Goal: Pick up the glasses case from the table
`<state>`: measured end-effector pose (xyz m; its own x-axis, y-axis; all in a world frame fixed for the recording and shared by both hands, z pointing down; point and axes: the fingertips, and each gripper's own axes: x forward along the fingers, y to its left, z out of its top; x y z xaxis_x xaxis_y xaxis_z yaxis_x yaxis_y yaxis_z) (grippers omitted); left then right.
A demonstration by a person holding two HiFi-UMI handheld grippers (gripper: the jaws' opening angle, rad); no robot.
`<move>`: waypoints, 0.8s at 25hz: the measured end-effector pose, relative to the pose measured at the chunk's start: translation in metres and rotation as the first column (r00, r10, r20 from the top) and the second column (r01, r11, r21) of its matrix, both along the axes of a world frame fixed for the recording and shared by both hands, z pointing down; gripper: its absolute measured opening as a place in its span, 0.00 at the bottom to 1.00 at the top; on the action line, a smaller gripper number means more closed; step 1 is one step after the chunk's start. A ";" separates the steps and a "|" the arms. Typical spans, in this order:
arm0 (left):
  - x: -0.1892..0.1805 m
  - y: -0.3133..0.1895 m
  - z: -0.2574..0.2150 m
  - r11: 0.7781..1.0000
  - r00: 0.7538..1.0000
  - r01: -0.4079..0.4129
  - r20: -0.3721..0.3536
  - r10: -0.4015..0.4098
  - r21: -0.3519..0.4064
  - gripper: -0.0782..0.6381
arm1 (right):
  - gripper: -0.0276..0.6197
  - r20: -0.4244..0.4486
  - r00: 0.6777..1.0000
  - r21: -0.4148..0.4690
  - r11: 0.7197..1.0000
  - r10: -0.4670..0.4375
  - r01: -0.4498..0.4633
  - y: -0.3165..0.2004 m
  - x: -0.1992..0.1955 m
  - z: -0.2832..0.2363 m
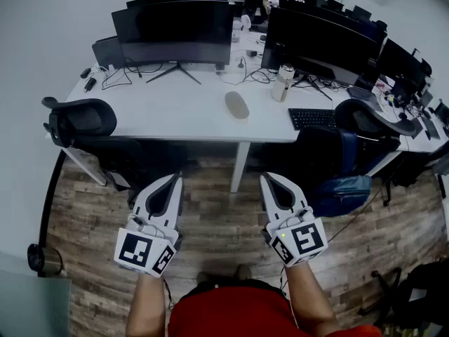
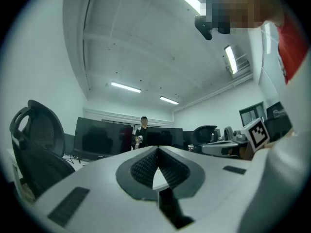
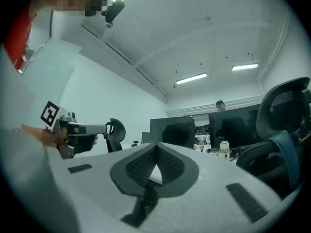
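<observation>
The glasses case (image 1: 237, 104) is a grey oval lying flat on the white table (image 1: 175, 111), between the two monitor stands. My left gripper (image 1: 177, 180) and right gripper (image 1: 267, 179) hang side by side over the wooden floor, short of the table's near edge, both pointing at the table. Each is shut, tips together, with nothing held. In the left gripper view the jaws of the left gripper (image 2: 158, 148) meet at a point. The right gripper (image 3: 156, 143) looks the same in its own view. Neither gripper view shows the case.
Two black office chairs stand at the table's near side, one on the left (image 1: 83, 121) and one on the right (image 1: 365, 118), with a blue backpack (image 1: 344, 188) below the right one. A keyboard (image 1: 312, 118), a bottle (image 1: 282, 83) and large monitors (image 1: 175, 30) share the table.
</observation>
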<state>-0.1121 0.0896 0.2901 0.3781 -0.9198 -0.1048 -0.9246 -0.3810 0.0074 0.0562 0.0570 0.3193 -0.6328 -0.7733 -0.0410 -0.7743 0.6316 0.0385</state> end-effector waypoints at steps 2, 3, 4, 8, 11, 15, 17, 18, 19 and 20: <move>-0.006 0.000 -0.001 1.000 1.000 -0.001 -0.002 0.001 0.002 0.12 | 0.05 -0.004 1.000 0.001 1.000 0.002 -0.002 0.001 -0.006 -0.001; -0.008 0.000 -0.001 1.000 1.000 -0.002 -0.004 0.002 0.003 0.12 | 0.05 -0.005 1.000 0.002 1.000 0.002 -0.002 0.001 -0.009 -0.001; -0.010 0.000 -0.001 1.000 1.000 -0.004 -0.005 0.004 0.004 0.12 | 0.05 -0.003 1.000 0.002 1.000 0.001 -0.001 0.002 -0.011 -0.002; -0.015 -0.002 0.001 1.000 1.000 -0.016 -0.014 0.016 0.006 0.12 | 0.05 0.032 0.999 -0.001 1.000 -0.002 0.002 0.003 -0.017 -0.003; -0.020 -0.003 0.002 1.000 0.999 -0.031 -0.018 0.031 0.007 0.12 | 0.05 0.040 0.999 0.001 1.000 0.018 -0.018 0.002 -0.020 -0.004; -0.029 -0.004 0.004 0.999 0.998 -0.050 -0.030 0.050 0.017 0.12 | 0.05 0.037 0.998 0.008 0.999 0.054 -0.054 0.003 -0.027 -0.003; -0.032 -0.006 0.004 0.998 0.997 -0.063 -0.037 0.064 0.025 0.12 | 0.05 0.027 0.997 0.010 0.997 0.075 -0.075 0.003 -0.029 -0.001; -0.032 -0.008 0.004 0.997 0.997 -0.069 -0.041 0.071 0.028 0.12 | 0.05 0.020 0.996 0.011 0.996 0.083 -0.083 0.003 -0.030 0.000; -0.033 -0.010 0.005 0.997 0.996 -0.074 -0.046 0.075 0.029 0.12 | 0.05 0.013 0.996 0.011 0.996 0.089 -0.090 0.003 -0.031 0.001; -0.034 -0.011 0.006 0.997 0.996 -0.076 -0.051 0.077 0.028 0.12 | 0.05 0.008 0.995 0.008 0.995 0.095 -0.095 0.002 -0.031 0.003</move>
<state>-0.1464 0.0784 0.2963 0.4407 -0.8850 -0.1500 -0.8914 -0.4512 0.0434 0.0254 0.0587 0.3223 -0.5561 -0.8295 -0.0518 -0.8311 0.5549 0.0375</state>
